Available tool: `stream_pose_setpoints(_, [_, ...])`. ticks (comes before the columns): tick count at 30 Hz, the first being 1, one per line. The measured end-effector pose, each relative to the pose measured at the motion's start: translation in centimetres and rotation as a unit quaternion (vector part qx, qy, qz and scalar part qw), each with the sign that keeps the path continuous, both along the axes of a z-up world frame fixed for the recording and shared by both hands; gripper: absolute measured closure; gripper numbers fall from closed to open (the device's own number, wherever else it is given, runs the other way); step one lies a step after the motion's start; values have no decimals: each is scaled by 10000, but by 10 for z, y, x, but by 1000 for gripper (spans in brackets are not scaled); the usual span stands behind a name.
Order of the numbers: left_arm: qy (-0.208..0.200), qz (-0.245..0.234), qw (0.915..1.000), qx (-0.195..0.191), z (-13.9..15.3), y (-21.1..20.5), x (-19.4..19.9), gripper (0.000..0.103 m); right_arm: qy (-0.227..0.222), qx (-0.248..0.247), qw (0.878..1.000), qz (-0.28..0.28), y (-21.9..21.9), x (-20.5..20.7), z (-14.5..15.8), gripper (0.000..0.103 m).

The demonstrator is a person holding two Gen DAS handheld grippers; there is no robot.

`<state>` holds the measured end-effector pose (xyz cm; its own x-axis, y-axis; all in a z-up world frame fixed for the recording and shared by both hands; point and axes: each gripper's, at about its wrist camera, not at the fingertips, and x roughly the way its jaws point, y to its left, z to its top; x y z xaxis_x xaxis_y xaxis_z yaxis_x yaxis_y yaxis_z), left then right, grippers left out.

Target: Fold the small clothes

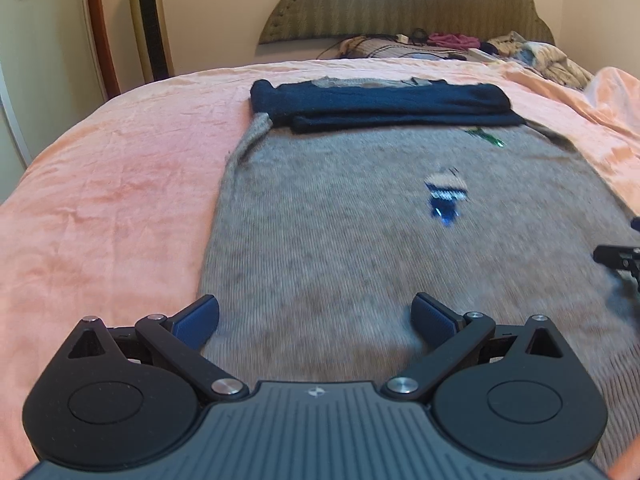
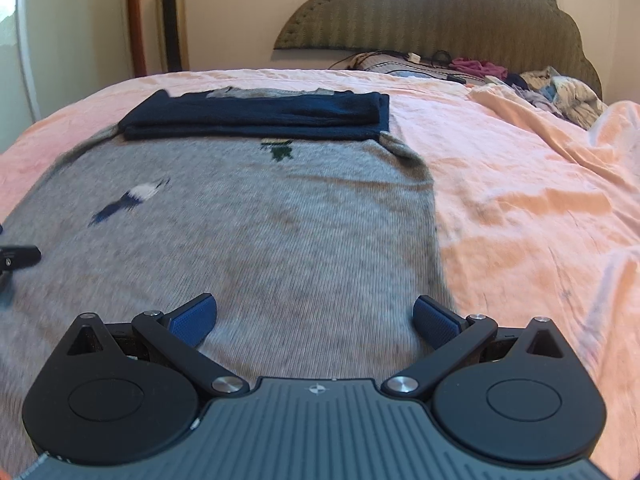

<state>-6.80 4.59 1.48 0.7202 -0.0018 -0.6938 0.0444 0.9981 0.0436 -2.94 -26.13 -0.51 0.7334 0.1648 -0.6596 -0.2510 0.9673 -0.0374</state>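
Pink bedspread [image 1: 100,184] lay under the grey sweater [image 1: 360,248], navy sleeves [image 1: 380,108] folded across its far end (by the headboard). My left gripper [image 1: 316,320] and right gripper [image 2: 314,318] hovered over its near hem, both spread wide, holding nothing.

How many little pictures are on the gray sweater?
2 show on the gray sweater: a blue-and-white one on the left-gripper side, and a green one just below the folded navy sleeves, which may hide more.
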Motion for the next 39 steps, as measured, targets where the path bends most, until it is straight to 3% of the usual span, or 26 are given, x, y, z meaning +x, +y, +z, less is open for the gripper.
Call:
stream_pose_setpoints(11, [-19, 272, 9996, -94, 1, 5, -43, 0, 221, -135, 9997, 43, 1, -18, 8, 0])
stream_pose_setpoints(15, [74, 121, 9998, -166, 2, 10, -64, 0, 261, -109, 9993, 228, -7, -43, 7, 0])
stream_pose_setpoints(19, [152, 64, 9989, -445, 5, 25, -79, 0, 460, 60, 9985, 277, -31, -62, 18, 0])
stream_pose_setpoints(21, [263, 30, 9956, -901, 9, 35, -80, 0, 636, 471, 9968, 126, -52, -63, 26, 0])
stream_pose_setpoints(23, [300, 13, 9867, -1596, 12, 49, -78, 0, 839, 1130, 9900, -128, -80, -56, 31, 0])
stream_pose_setpoints(25, [391, 59, 9668, -2524, 12, 64, -75, 0, 999, 1709, 9785, -572, -107, -44, 32, 0])
stream_pose_setpoints(27, [500, 179, 9455, -3213, 9, 75, -69, 0, 1179, 2362, 9609, -837, -129, -33, 29, 0])
stream_pose_setpoints(29, [582, 182, 9250, -3751, 4, 82, -63, 0, 1619, 3043, 9358, -737, -140, -19, 18, 0])
stream_pose_setpoints(31, [693, 185, 9107, -4067, 0, 85, -60, 0, 1772, 3329, 9241, -620, -141, -13, 12, 0])
stream_pose_setpoints(36, [865, -104, 8871, -4533, -5, 87, -65, 1, 2496, 3538, 9012, 194, -124, -23, 11, 0])
stream_pose_setpoints(39, [961, -142, 9011, -4225, -4, 82, -65, 13, 2516, 3487, 9021, 364, -119, -37, 13, 1])
